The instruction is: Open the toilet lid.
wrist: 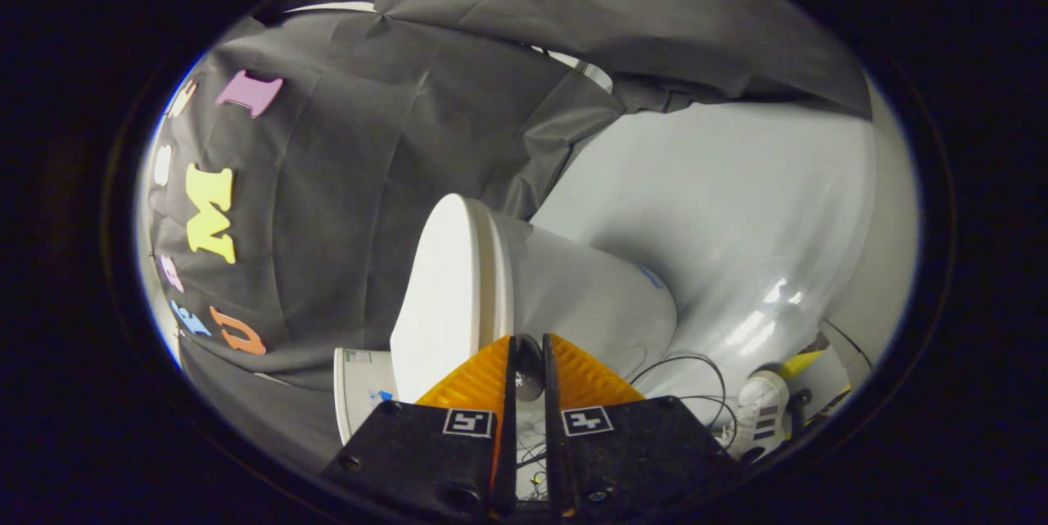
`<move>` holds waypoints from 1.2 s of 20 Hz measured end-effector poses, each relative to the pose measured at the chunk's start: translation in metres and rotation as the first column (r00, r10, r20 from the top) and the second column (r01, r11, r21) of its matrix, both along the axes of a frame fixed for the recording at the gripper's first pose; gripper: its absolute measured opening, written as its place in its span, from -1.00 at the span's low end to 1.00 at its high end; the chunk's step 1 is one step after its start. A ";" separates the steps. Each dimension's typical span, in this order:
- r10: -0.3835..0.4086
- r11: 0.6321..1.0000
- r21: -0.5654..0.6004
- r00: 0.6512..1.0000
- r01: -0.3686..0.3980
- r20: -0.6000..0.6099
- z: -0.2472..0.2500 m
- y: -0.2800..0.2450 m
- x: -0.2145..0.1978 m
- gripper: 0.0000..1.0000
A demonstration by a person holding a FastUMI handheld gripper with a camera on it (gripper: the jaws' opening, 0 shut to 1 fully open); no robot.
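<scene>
- So the tongs (528,361) have their fingers pulled nearly together, just a thin gap, nothing pinched that I can make out.
- The toilet lid (438,296) sits just ahead of the fingertips, flat against the toilet bowl (589,296), so it looks closed to me.
- Whole view is rolled sideways, so the approach angle looks awkward.
- Risk I'd guess: with fingers this close, they can't straddle the lid's edge and may just skate off the smooth plastic.
- A shoe (761,410) and loose cables (696,386) lie on the floor near the base, so there's a snag risk if the tongs dip.
</scene>
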State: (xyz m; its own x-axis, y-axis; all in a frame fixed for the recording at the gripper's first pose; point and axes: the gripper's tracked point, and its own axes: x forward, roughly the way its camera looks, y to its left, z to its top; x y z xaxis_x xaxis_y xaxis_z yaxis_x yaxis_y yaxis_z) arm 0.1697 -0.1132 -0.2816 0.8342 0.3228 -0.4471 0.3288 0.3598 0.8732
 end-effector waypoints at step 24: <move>0.070 0.997 0.011 0.997 -0.071 0.041 0.029 0.014 -0.006 -0.90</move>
